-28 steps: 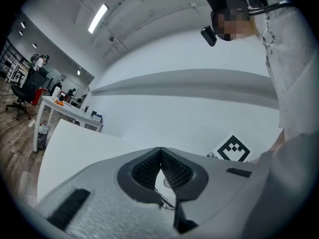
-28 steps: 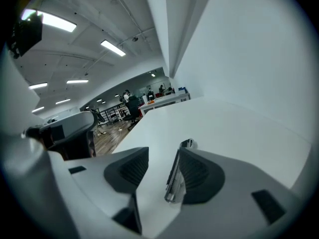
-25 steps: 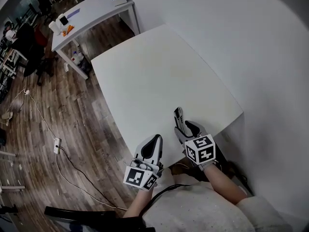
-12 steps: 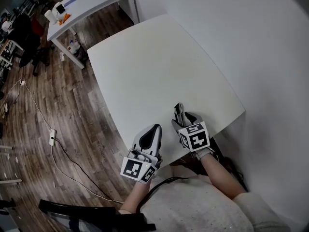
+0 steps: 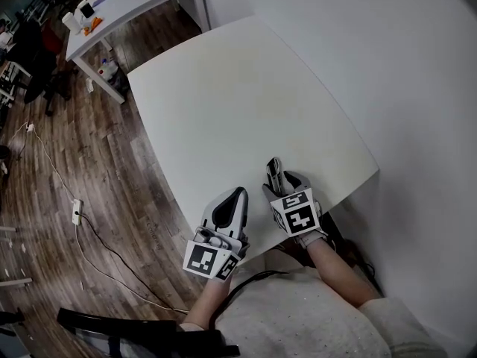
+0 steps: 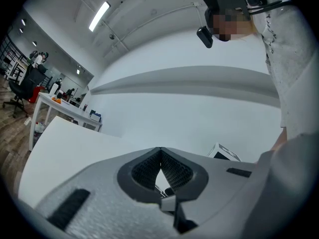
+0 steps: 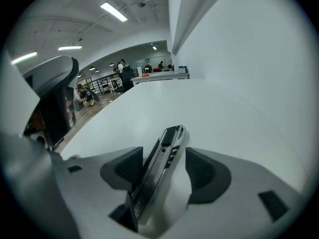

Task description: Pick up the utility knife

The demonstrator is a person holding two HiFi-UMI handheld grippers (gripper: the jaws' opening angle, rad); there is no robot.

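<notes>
our body: light sleeve and shirt (image 5: 298,312) at the bottom of the head view, both forearms reaching to the near table edge.
left gripper: the left gripper (image 5: 237,197) hangs at the near edge of the table, its marker cube (image 5: 207,261) toward us; in its own view the left gripper's (image 6: 160,156) ribbed pads meet at the tip, closed with nothing between them.
right gripper: the right gripper (image 5: 283,183) is over the table's near right part, just beside the left one, tilted downward; its jaws are opening, and we see them standing wide.
utility knife: the utility knife (image 7: 167,143) lies lengthwise between the right gripper's (image 7: 163,169) pads, slider side up, its far end sticking out past the jaws; there is a clear gap to the right pad. in the head view the utility knife (image 5: 274,171) points away from us over the table top.
table: white table (image 5: 246,103), bare ahead of the knife.
wall: plain white wall (image 5: 387,66) along the table's right side.
floor: dark wood floor (image 5: 82,170) to the left, with a power strip (image 5: 76,212) and its cable.
far table: a second white table (image 5: 141,2) beyond, small items on it.
</notes>
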